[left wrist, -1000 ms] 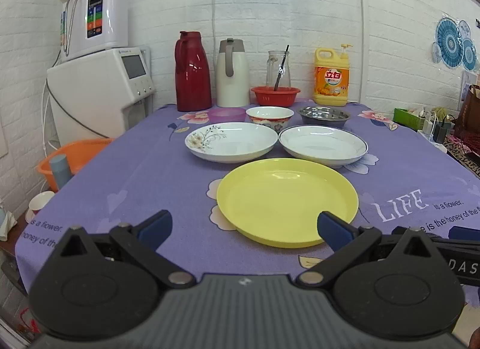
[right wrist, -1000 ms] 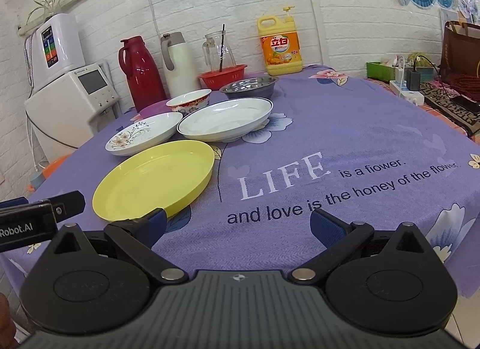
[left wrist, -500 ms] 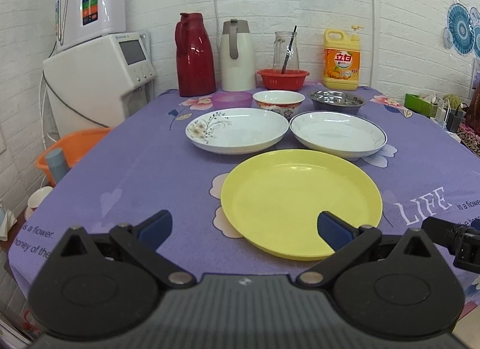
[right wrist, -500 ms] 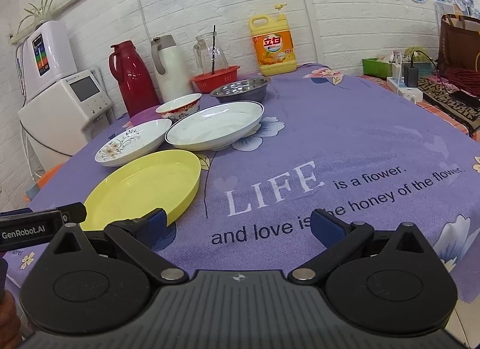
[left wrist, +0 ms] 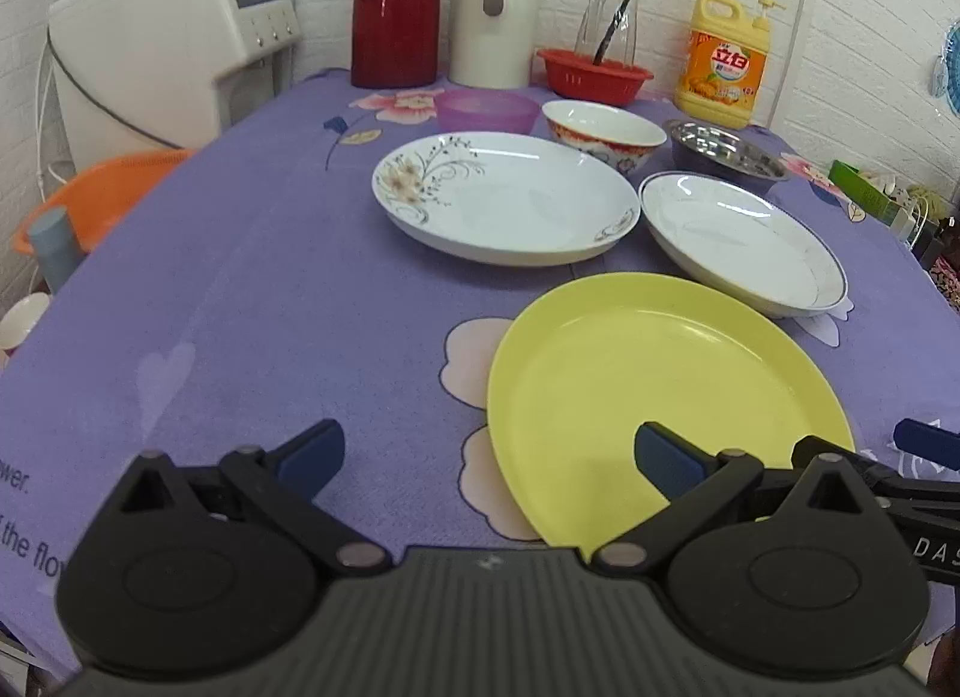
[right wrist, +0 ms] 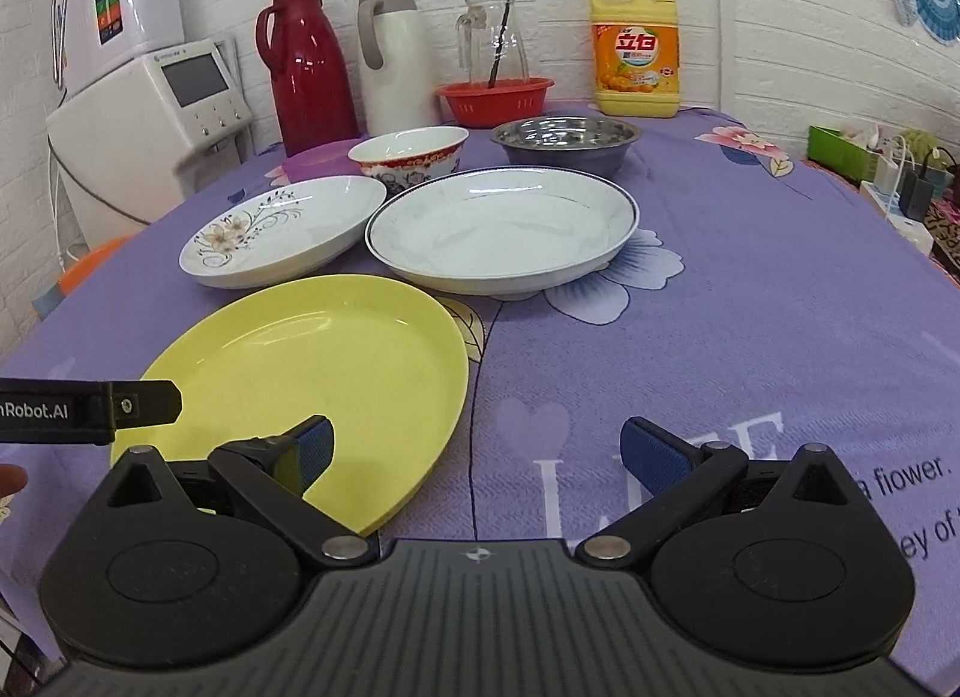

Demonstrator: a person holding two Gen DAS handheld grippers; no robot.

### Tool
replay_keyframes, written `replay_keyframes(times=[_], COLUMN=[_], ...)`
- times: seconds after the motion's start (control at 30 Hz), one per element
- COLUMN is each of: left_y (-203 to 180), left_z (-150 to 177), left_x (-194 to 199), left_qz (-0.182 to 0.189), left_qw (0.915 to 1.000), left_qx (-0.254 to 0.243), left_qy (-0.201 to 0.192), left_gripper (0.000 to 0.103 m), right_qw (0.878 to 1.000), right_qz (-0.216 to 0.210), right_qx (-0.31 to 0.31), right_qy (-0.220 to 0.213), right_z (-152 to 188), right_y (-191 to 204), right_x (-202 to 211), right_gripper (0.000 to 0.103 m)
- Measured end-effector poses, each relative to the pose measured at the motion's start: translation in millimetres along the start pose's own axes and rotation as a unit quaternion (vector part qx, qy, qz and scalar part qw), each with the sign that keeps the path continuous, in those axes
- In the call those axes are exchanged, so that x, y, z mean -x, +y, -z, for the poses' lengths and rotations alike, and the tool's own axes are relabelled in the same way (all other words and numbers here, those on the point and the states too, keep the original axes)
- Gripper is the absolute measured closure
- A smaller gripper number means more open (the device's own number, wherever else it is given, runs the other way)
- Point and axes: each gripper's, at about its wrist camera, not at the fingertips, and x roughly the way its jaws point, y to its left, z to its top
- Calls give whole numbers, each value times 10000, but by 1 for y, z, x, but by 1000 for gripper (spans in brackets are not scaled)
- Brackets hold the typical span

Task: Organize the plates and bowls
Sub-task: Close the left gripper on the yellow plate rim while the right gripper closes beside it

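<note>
A: Blue-padded, both of them. The left tongs [left wrist: 489, 457] are spread wide with nothing between the pads; the pad at 4 o'clock hangs over the near part of the yellow plate [left wrist: 660, 379], the other over bare cloth at 8 o'clock.

B: And the right tongs [right wrist: 477, 448]?

A: Spread just the same, gripping nothing. The pad at 8 o'clock sits over the yellow plate's near rim [right wrist: 312, 361], the pad at 4 o'clock over the purple cloth of the tabletop [right wrist: 750, 277].

B: What lies farther out?

A: In the left view, the flower-patterned plate [left wrist: 504, 196] is at 12 o'clock and the blue-rimmed plate [left wrist: 744, 241] at 2 o'clock, close beside each other and just behind the yellow one; I cannot tell if they touch. Behind them stand a purple bowl [left wrist: 486, 109], a red-patterned bowl [left wrist: 603, 133] and a steel bowl [left wrist: 726, 151].

B: And at the wall?

A: A red flask [right wrist: 306, 67], a white flask [right wrist: 396, 61], a red basket [right wrist: 495, 97] before a glass jug [right wrist: 492, 43], and a yellow detergent bottle [right wrist: 636, 55].
</note>
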Motion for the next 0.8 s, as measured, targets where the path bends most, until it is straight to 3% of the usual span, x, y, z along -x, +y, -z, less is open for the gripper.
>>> replay_keyframes(times=[0.13, 0.37, 0.43, 0.53, 0.67, 0.8], left_y=[2, -4, -3, -4, -11, -19], left_z=[-5, -6, -6, -8, -12, -11], left_x=[-16, -23, -23, -21, -18, -25], left_qz=[155, 136, 181, 238, 336, 366], left_qw=[9996, 9982, 9980, 9979, 9970, 9963], left_qx=[-40, -549, -580, -565, -666, -748], left_qy=[245, 209, 191, 231, 181, 219], left_gripper=[0, 1, 1, 1, 1, 9], right_qw=[9996, 9982, 9975, 9975, 9962, 9950], right_qz=[-104, -227, -315, -322, -564, -566], right_qx=[210, 551, 626, 607, 664, 821], right_qy=[176, 13, -84, 133, -60, 105], right_z=[-3, 2, 6, -4, -9, -8], right_y=[6, 6, 3, 5, 10, 14], right_x=[-14, -16, -13, -14, -5, -15], right_gripper=[0, 0, 0, 0, 0, 0])
